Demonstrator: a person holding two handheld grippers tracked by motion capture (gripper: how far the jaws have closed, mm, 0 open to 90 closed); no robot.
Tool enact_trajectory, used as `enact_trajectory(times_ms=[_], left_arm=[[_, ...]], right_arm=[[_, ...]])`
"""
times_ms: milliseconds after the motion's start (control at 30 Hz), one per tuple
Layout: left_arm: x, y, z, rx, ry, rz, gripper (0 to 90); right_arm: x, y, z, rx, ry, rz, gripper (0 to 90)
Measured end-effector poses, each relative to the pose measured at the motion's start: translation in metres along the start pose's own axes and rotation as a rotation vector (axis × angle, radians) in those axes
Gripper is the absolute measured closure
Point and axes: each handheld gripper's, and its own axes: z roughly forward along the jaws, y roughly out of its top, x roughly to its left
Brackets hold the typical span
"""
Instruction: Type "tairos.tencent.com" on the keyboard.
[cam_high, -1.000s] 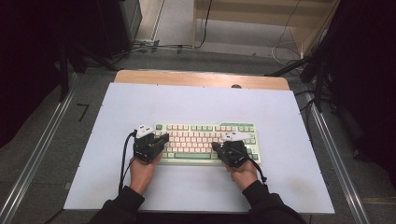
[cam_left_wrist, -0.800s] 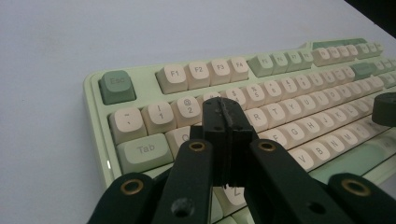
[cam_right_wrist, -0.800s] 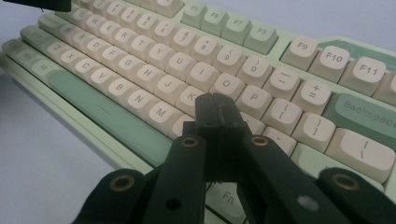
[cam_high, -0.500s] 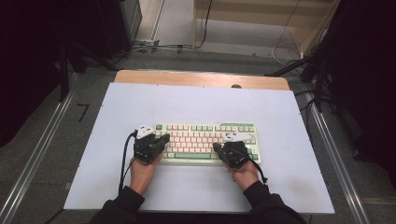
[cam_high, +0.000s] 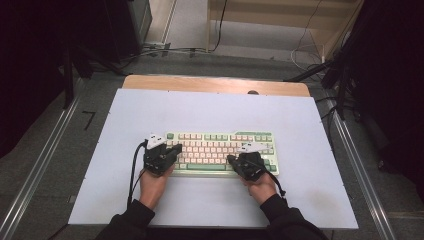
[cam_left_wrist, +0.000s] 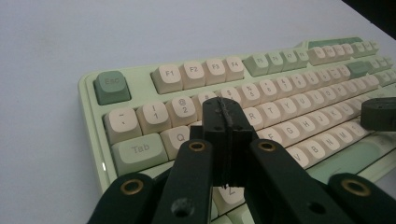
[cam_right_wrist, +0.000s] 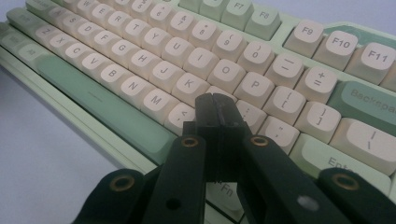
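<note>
- Since the room around it is pretty dark, the pale tabletop (cam_high: 310, 135) really stands out; grey floor and loose cables sit beyond its far edge, with metal rails along both sides.
- Mint-and-cream keyboard (cam_high: 220, 150) lies near the middle, a bit toward the near edge, long axis running parallel to that edge, Esc end on the left.
- Left gripper (cam_high: 167, 151) is over the keyboard's left end, jaws pressed together above the Q/W keys.
- Right gripper (cam_high: 239, 161) sits over the right part, near the bottom rows, jaws together too, clamped on nothing.
</note>
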Motion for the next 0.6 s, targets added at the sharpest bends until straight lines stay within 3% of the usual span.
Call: enact_trajectory(times_ms=[600], left_arm=[[-0.0021,0.0,0.0002,0.002,-0.005,0.005,90.0]], right_arm=[[-0.0031,0.005,-0.0091,-0.059,-0.009,0.023,87.3]])
